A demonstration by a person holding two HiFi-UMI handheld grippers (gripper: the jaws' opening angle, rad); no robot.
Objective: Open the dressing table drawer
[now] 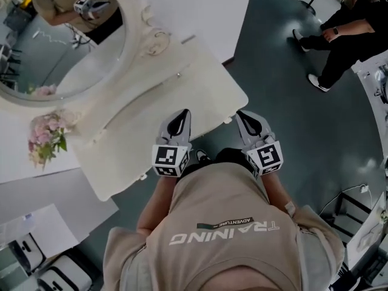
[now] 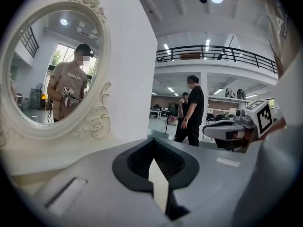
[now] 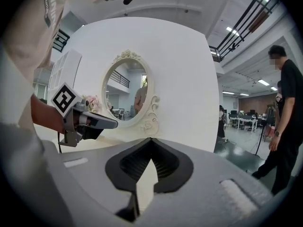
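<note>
Fingers clenching empty on left gripper (image 1: 181, 117) and right gripper (image 1: 244, 117); you're hovering by the desk (image 1: 182, 83). Its drawer front is hiding below, probably sliding light; grab the pull.

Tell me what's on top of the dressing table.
An oval mirror stands at the back of the dressing table, with pink flowers beside it; nothing else shows on top. The drawer front is hidden below the tabletop's edge.

Left gripper (image 1: 180, 119) and right gripper (image 1: 245, 119) side by side — jaws together on both.
</note>
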